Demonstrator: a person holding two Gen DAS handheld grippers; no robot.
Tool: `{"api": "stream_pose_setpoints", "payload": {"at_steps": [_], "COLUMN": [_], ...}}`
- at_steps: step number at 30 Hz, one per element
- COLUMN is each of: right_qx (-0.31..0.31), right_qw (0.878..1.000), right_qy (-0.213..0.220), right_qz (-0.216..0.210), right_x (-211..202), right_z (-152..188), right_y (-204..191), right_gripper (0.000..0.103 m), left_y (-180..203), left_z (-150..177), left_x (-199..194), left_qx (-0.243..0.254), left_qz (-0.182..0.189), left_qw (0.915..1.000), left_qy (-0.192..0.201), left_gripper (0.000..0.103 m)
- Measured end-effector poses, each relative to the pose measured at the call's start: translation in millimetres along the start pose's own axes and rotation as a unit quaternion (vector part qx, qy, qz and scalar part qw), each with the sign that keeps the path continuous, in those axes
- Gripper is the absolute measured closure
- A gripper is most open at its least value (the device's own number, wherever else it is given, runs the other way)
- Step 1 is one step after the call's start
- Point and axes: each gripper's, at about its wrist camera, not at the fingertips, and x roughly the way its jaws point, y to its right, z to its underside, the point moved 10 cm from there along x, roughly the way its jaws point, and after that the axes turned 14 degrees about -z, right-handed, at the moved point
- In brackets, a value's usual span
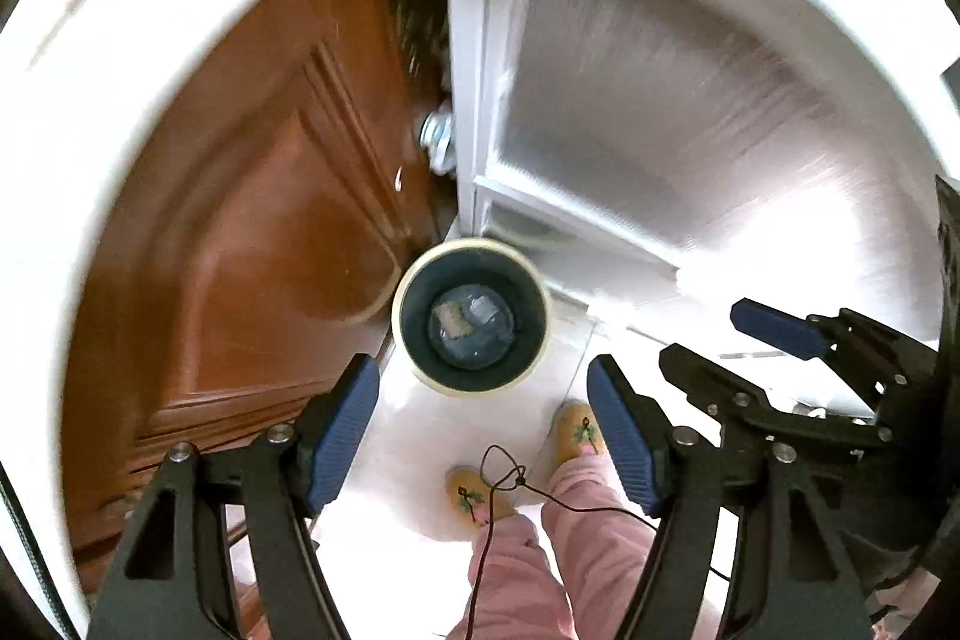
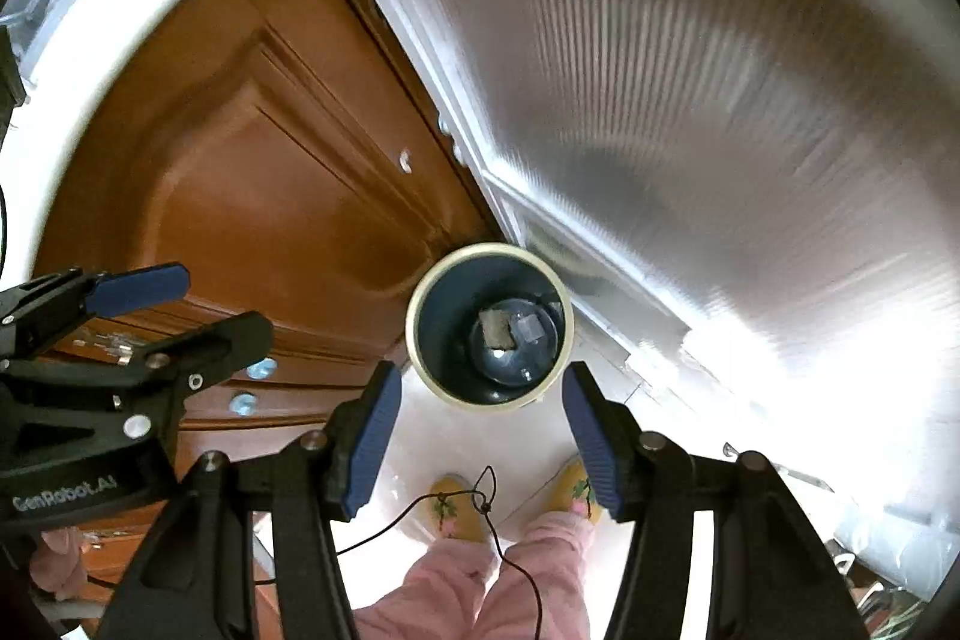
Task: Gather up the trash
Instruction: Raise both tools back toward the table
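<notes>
Here both grippers, left (image 1: pixel 483 427) and right (image 2: pixel 483 436), hang spread and empty above the cream-rimmed trash bin (image 1: pixel 414 289) standing on the floor beside the wooden door (image 1: pixel 240 220); scraps (image 2: pixel 497 327) lie inside, so next reach should likely centre over the rim.

Left tool (image 1: pixel 483 427) and right tool (image 2: pixel 483 436) point downward side by side, blue-padded fingers spread wide, gripping nothing.
</notes>
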Motion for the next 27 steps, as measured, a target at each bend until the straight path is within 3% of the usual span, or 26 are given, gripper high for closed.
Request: {"api": "stream_pose_setpoints", "payload": {"at_steps": [13,20,27], "right_qx": [-0.031,-0.04,-0.025], "right_qw": [0.993,0.986,0.976], "right_qy": [0.104,0.157,0.212], "right_qz": [0.041,0.046,0.048], "right_x": [-154.5,-215.1,-259.1], "right_z": [-36.9,-53.1,-74.2], "right_y": [-74.7,-107.0,-110.9], "right_gripper": [0.047,0.047,0.047], "left_y": [-23.3,-46.5,-61.6], "left_z": [-31.2,-54.7,-80.7], "left_x": [-165.9,-234.1,-270.2], "left_qx": [0.044,0.042,0.029], "left_qz": [0.015,0.011,0.022], "left_qw": [0.9928,0.982,0.974], "left_qy": [0.111,0.184,0.223], "left_gripper": [0.033,0.033,0.031]}}
